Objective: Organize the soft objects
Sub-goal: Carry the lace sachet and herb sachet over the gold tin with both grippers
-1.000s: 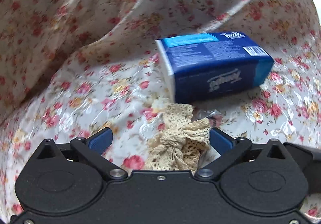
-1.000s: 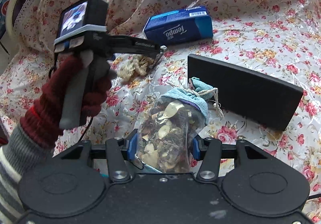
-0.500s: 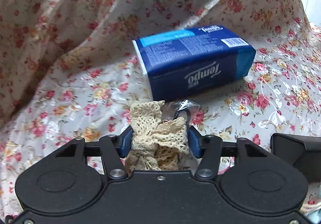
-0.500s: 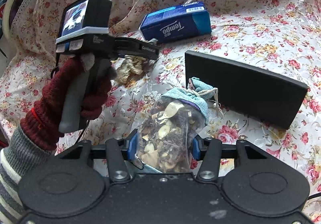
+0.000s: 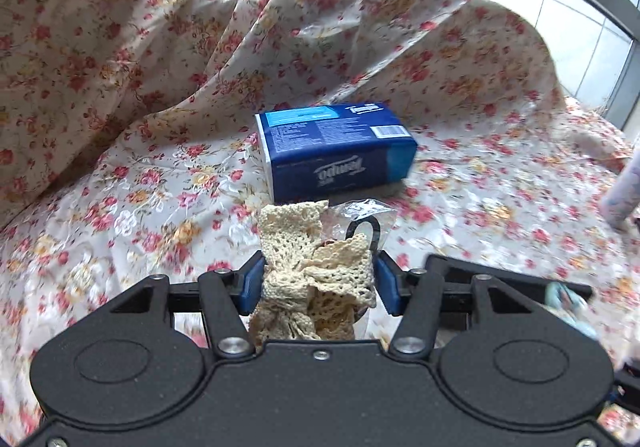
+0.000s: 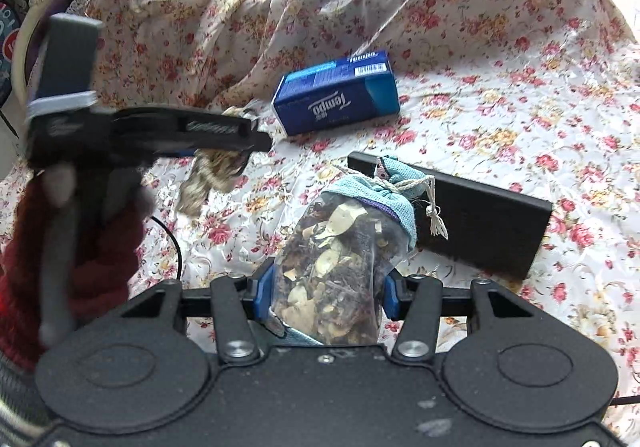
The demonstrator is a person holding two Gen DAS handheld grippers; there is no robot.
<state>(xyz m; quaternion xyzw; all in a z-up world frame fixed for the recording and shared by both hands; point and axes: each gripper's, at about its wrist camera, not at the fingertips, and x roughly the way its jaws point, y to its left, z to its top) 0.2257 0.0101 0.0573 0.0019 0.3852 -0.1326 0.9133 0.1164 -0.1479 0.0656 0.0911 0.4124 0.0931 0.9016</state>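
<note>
Carrying both picks, left gripper (image 5: pixel 316 279) clamped on the lace bundle (image 5: pixel 316 271) and right gripper (image 6: pixel 326 297) on the potpourri sachet (image 6: pixel 344 247), next needs a drop spot, likely the black tray (image 6: pixel 480 215) at frame right.

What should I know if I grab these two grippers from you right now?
Left gripper: shut on the cream crocheted lace bundle, lifted off the flowery cloth.
Right gripper: shut on the clear pouch of dried leaves with a blue cloth top.
The blue tissue pack and flat black box lie on the cloth.
Done: both soft things picked up. Left: putting them somewhere.
</note>
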